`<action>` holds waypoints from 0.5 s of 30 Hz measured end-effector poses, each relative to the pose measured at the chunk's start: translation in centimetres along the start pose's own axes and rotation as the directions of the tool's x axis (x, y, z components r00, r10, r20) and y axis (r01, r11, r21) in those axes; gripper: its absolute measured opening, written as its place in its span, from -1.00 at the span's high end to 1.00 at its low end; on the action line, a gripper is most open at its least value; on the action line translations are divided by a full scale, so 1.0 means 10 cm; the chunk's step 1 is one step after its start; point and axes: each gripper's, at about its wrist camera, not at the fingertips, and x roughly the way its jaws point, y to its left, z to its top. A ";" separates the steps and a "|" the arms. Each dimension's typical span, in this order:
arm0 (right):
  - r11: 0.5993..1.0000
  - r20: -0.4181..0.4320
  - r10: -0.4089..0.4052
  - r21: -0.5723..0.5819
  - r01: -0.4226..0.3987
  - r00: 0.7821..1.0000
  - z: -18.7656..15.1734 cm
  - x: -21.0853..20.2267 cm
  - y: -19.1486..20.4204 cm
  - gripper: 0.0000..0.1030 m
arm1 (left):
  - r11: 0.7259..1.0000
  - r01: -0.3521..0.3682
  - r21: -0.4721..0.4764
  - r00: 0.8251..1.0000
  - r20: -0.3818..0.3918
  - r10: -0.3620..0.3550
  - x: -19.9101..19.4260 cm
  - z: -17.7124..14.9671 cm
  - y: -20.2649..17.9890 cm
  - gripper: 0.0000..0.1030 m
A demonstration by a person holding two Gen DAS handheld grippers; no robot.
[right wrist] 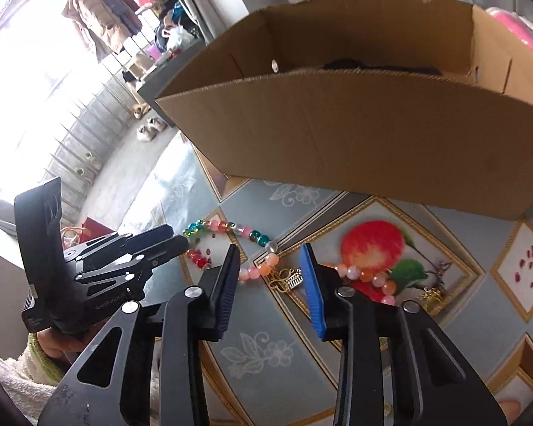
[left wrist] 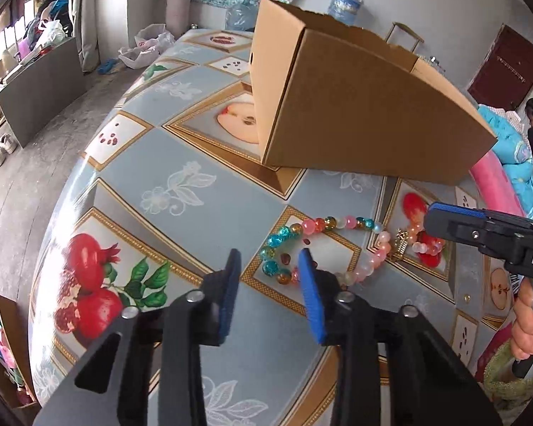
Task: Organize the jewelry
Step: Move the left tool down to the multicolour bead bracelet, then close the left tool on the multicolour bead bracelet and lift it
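Closest in, the left gripper [left wrist: 270, 259] is hanging over the blue-green end of the beaded necklace [left wrist: 337, 223], jaws apart with nothing pinched; a few beads are sitting just past its right finger rather than between the pads. The right gripper [right wrist: 270, 259] is doing much the same over the pink-orange stretch, where a little gold charm [right wrist: 284, 280] is lying in the gap between its fingers, but the pads aren't pressing on it as far as I can see.

So I'd say we're at the reach-and-grab step: both tools are lining up on one strand that's sprawling loose on the fruit-patterned tablecloth [left wrist: 181, 163]. Nothing is lifted yet.

Further back, the open cardboard box [right wrist: 355, 135] is sitting on the table just behind the necklace, and that looks like where it's going. There's something dark inside, can't tell what.

Next move probably needs both tools dropping a touch lower and closing on the beads themselves. Round glass beads are likely slippery, so squaring up on the strand matters.
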 end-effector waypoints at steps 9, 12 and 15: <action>0.995 -0.052 -0.078 -0.069 0.074 0.996 0.08 0.22 0.11 0.71 | 0.997 -0.012 0.081 1.000 -0.020 0.014 0.11 0.08 -0.11 0.59; 0.991 -0.076 -0.094 -0.098 0.087 0.993 0.08 0.28 0.16 0.71 | 0.993 -0.045 0.111 0.999 -0.011 0.047 0.13 0.09 -0.14 0.74; 0.986 -0.085 -0.121 -0.127 0.110 0.989 0.08 0.29 0.22 0.71 | 0.993 -0.045 0.111 0.999 -0.004 0.046 0.12 0.09 -0.13 0.77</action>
